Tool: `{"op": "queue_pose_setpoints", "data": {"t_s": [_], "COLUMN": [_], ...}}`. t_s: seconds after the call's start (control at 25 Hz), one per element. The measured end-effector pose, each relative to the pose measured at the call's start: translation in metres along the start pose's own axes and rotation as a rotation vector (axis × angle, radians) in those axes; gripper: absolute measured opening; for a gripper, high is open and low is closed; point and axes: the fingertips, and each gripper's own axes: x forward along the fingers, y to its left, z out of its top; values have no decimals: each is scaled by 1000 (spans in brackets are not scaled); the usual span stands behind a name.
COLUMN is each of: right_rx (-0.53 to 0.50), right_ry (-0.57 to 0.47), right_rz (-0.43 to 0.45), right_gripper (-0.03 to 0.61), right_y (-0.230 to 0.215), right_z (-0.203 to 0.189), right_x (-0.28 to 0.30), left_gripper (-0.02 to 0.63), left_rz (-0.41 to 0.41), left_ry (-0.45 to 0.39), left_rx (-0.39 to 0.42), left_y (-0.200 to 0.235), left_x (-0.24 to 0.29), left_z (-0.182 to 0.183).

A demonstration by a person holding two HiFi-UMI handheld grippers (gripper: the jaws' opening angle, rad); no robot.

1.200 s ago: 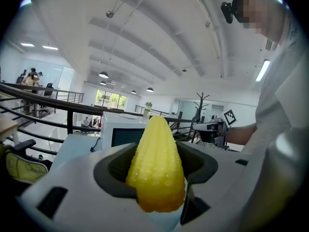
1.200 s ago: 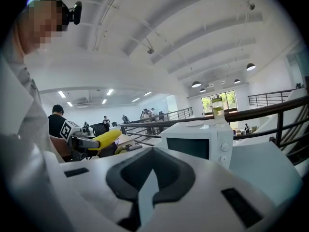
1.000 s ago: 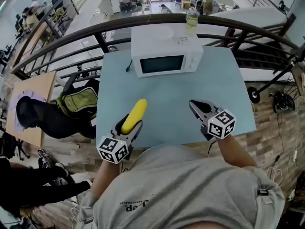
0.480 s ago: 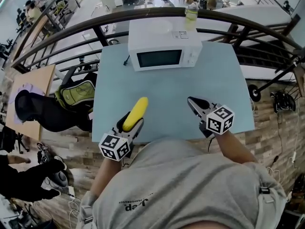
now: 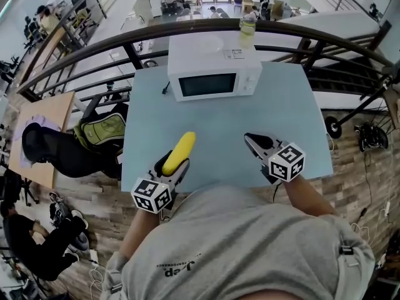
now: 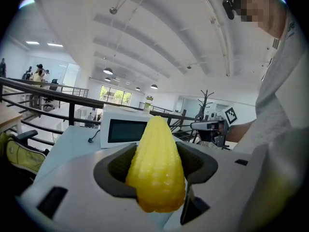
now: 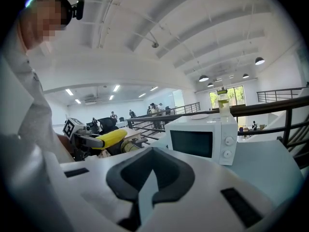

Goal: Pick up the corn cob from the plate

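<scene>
1. The corn cob is already off any plate. It sits in the left gripper, held in the air over the near edge of the table, with its tapered tip pointing toward the microwave.
2. Left jaws: clamped on the thick lower half of the cob, with a dark pad on each flank. Right gripper: jaws drawn together with nothing between them, hovering over the table well apart from the cob.
3. Handling (judgement): the cob is probably light and stiff. The glossy, moulded kernels suggest a plastic replica, so breakage is unlikely. The rounded, tapering shape could squirt forward out of the pads under a hard squeeze.
4. Hold point (judgement): across the widest part, where the bumpy rows give the pads purchase. The present grip is about there. The narrow tip would be a poor choice.
5. Writing:
   - Each gripper cube carries black-and-white square markers.
   - The grey shirt has print that appears upside down in the head view and is too small to read reliably.
   - A small label on top of the microwave is illegible, and no brand is visible on its door.
   - The bottle on the microwave shows no readable label.
</scene>
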Motion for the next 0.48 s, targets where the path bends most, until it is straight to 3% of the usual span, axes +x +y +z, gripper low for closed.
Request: {"op": "queue_pose_setpoints", "data": {"t_s": [0.48], "right_rx": [-6], "right_ry": [3], "right_rz": [6], "right_gripper": [14], "right_y": [4], "right_z": [-3], "right_x": [-7], "left_gripper": [268], "left_rz": [-1], "left_ry": [9], "left_rx": [10], "left_y": [-5], "left_x": [-5], "left_z": [-2]}}
